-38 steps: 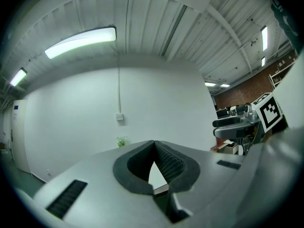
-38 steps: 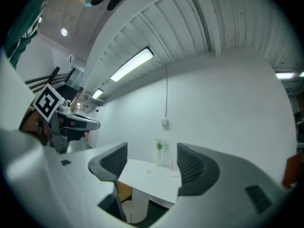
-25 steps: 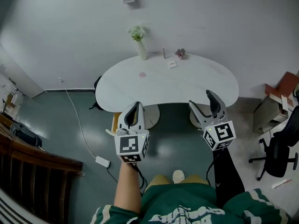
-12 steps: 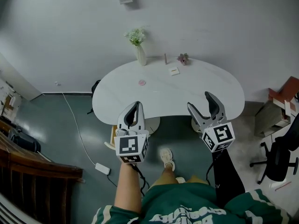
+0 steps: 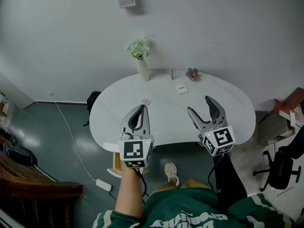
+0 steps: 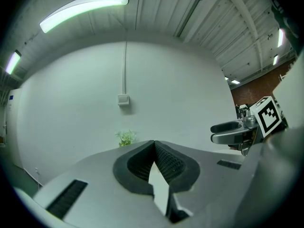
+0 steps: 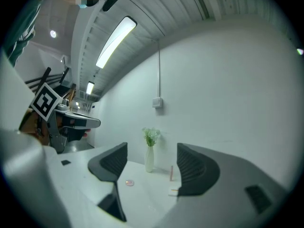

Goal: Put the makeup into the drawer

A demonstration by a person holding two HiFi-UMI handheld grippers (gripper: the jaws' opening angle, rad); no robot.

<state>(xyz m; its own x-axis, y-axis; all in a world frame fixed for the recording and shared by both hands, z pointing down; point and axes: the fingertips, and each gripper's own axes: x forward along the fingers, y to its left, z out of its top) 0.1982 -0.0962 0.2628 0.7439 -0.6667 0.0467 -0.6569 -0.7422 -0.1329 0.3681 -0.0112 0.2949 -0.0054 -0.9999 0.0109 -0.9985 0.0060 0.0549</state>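
On the white oval table [image 5: 223, 113] lie a small pink round makeup piece [image 5: 146, 101] [image 7: 128, 182], a small flat box [image 5: 181, 88] [image 7: 174, 191] and a pink tuft [image 5: 192, 73]. A thin stick [image 5: 172, 74] [image 7: 171, 173] stands near the wall. My left gripper [image 5: 140, 109] [image 6: 154, 142] is over the table's near edge, shut and holding nothing. My right gripper [image 5: 198, 105] [image 7: 152, 150] is level with it to the right, open and holding nothing. Both point toward the wall. No drawer is clearly in view.
A white vase of flowers [image 5: 141, 61] [image 7: 150, 156] [image 6: 125, 137] stands at the table's back. A pale wooden thing [image 5: 115, 163] sits under the front left edge. An office chair [image 5: 280, 163] and wooden furniture [image 5: 285, 120] are at the right, a cable and adapter [image 5: 97, 184] on the floor at the left.
The person has walked up to the table. Both grippers have moved forward together, from over the floor to over the table's near edge. Their jaws look unchanged.
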